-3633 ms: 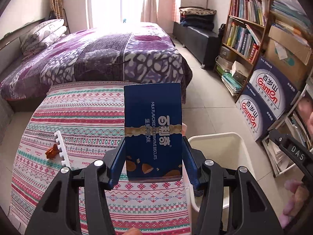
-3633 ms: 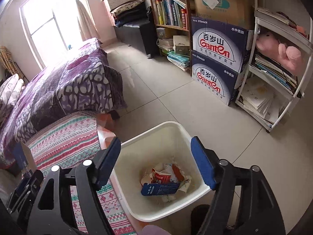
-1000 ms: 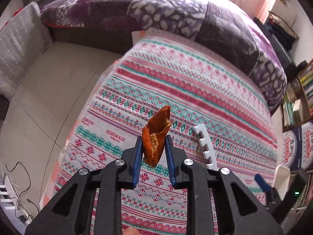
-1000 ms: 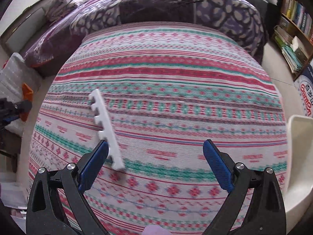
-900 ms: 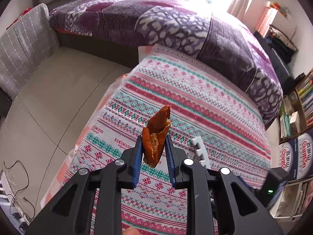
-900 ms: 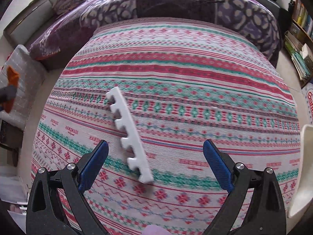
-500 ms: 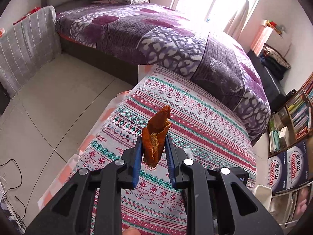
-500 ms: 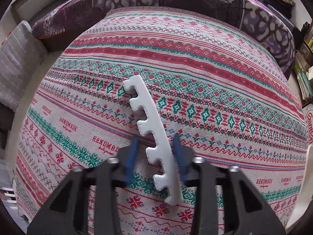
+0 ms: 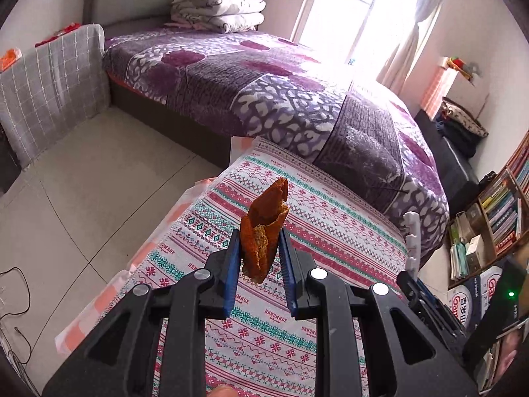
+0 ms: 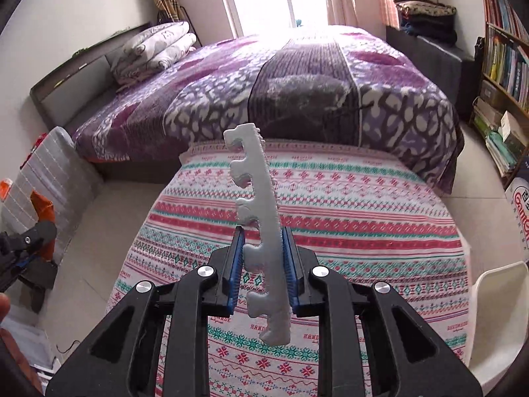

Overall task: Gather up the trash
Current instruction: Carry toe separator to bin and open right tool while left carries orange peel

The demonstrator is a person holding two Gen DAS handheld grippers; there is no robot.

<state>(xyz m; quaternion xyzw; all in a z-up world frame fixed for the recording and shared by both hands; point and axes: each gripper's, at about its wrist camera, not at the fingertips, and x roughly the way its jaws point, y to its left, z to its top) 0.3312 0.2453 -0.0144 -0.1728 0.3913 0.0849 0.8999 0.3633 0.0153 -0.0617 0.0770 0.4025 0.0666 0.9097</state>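
Observation:
My left gripper is shut on an orange peel, held up above the patterned tablecloth. A white notched foam strip stands upright between the blue pads of my right gripper, which is shut on it and lifted off the striped cloth. In the left wrist view the same foam strip pokes up at the right above the other gripper's black body. The peel and the left gripper show at the left edge of the right wrist view.
A white bin's rim sits off the table's right corner. The purple bed lies behind the table. Bookshelves and cartons line the right wall. A grey checked chair cover and tiled floor are at the left.
My right gripper went from wide open over the foam strip to shut on it and lifted it off the cloth. The left gripper rose and tilted up with the peel still in it.

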